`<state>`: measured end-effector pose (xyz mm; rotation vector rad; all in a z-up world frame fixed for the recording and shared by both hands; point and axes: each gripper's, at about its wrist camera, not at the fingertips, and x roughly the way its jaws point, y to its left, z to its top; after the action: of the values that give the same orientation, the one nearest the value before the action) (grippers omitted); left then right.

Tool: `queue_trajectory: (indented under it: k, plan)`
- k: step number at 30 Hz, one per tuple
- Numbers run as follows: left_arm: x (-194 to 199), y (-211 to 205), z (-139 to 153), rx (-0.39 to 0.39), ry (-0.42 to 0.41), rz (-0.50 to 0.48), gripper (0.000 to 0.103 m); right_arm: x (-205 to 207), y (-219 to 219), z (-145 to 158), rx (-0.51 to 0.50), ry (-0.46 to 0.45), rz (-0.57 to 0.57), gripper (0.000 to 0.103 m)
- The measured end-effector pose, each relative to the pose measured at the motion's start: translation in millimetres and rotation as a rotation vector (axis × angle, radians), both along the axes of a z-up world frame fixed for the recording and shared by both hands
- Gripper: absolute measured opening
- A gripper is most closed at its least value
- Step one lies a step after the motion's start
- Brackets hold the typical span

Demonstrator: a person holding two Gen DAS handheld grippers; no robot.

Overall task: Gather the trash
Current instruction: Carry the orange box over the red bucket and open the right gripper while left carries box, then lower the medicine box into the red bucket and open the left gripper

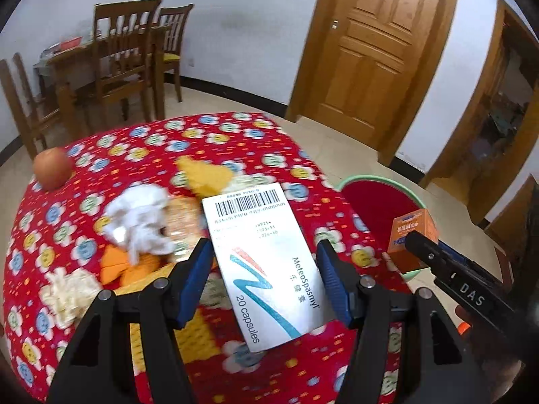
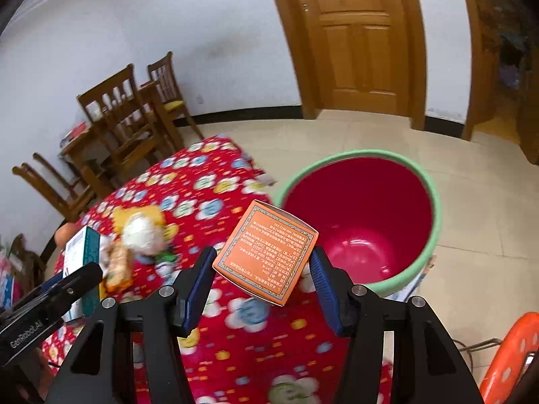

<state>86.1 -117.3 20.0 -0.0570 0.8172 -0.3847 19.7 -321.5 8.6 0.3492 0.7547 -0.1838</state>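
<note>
— While both claws hang over the red flowered tablecloth (image 1: pixel 215 373), what do they pinch?
— Left gripper (image 1: pixel 264 277): white capsule carton (image 1: pixel 266 262). Right gripper (image 2: pixel 264 281): orange cardboard box (image 2: pixel 267 252), beside the green-rimmed red bucket (image 2: pixel 434 208).

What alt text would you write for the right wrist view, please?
The right gripper holds an orange box above a table with a red flowered cloth, beside a red bin with a green rim on the floor. Far left, the left gripper carries a white box.
</note>
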Motion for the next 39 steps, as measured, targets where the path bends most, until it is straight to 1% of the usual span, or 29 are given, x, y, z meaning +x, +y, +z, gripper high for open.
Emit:
queue_trajectory:
  k: [4, 13, 21, 30, 35, 39]
  plan:
    - [5.2, -25.0, -1.5, 0.004, -0.004, -0.038, 0.064, 0.6, -23.1, -5.0, -0.006, 0.015, -0.034, 0.058]
    - [22.9, -80.3, -14.1, 0.024, 0.009, -0.111, 0.064, 8.2, -68.4, -29.0, 0.004, 0.067, -0.090, 0.058]
    - [37.5, -118.5, -28.5, 0.031, 0.017, -0.172, 0.064, 12.6, -90.1, -47.4, 0.025, 0.097, -0.111, 0.058]
    - [47.1, -148.2, -37.6, 0.055, 0.024, -0.215, 0.064, 7.5, -102.5, -47.1, 0.043, 0.079, -0.132, 0.058]
    - [53.0, -162.0, -44.3, 0.053, 0.041, -0.239, 0.064, -0.7, -112.8, -48.1, 0.068, 0.075, -0.164, 0.060]
    - [54.4, -175.8, -44.2, 0.056, 0.030, -0.277, 0.064, -10.0, -120.0, -48.5, 0.083, 0.073, -0.192, 0.061]
